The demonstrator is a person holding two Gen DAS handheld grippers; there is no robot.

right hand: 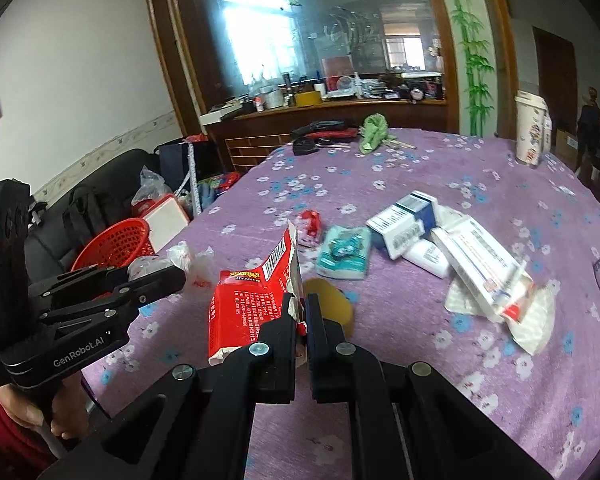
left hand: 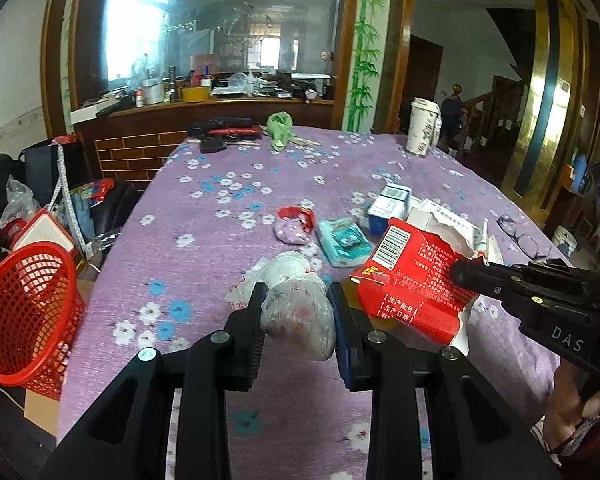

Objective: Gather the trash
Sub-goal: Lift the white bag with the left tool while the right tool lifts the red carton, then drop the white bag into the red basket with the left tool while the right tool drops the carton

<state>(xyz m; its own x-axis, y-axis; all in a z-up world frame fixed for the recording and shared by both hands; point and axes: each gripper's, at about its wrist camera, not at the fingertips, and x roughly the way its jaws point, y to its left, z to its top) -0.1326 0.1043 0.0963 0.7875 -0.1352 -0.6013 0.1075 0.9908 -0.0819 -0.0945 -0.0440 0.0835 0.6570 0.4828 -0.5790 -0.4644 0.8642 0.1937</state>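
Note:
My left gripper is shut on a crumpled clear plastic bag with white and reddish stuff inside, held above the purple flowered tablecloth. To its right, my right gripper is shut on the torn edge of a red carton with a barcode; the same red carton hangs beside the bag in the left wrist view. A red mesh basket stands off the table's left edge, also seen as the red basket behind the left gripper in the right wrist view.
On the cloth lie a teal tissue pack, a red-and-pink wrapper, white and blue boxes, a tube carton, glasses, a paper cup and a green bag. A yellow round item lies behind my right fingers.

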